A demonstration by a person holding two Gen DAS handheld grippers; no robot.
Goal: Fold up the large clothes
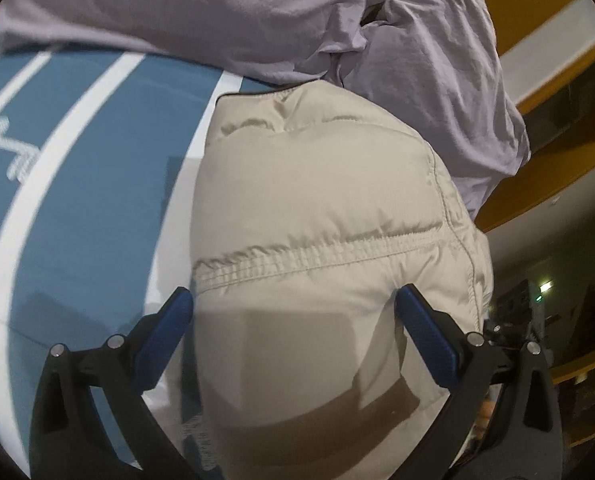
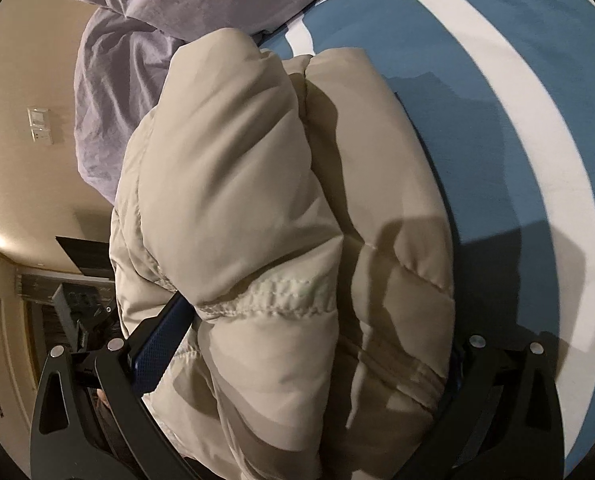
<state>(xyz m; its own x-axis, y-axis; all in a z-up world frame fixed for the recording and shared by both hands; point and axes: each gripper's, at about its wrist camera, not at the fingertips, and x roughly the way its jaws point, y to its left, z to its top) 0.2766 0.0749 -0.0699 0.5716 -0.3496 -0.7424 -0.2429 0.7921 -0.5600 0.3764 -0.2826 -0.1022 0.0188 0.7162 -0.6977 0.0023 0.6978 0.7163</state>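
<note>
the beige puffer jacket (image 1: 321, 216) lies bundled on a bed, on a blue cover with white stripes (image 1: 77, 184), its padded folds stacked thick and an elastic-gathered seam running across it; in the left wrist view the left tongs (image 1: 293, 300) stand spread wide, one blue-padded finger (image 1: 169, 328) on either side of the jacket's bulk, the fabric bulging between them, and the far pad dents the fabric while the near one lies just against its edge, so they straddle it and i cannot tell whether they grip it; in the right wrist view the right tongs (image 2: 313, 344) are likewise spread around the jacket (image 2: 281, 208), the left pad (image 2: 157, 344) pressed against the gathered seam, the other finger hidden behind the padding, so whether they clamp the cloth cannot be told; a crumpled lilac sheet (image 1: 257, 12) lies heaped just beyond the jacket, touching its far end; a cream wall with a switch plate (image 2: 39, 124) shows at the left of the right wrist view.
</note>
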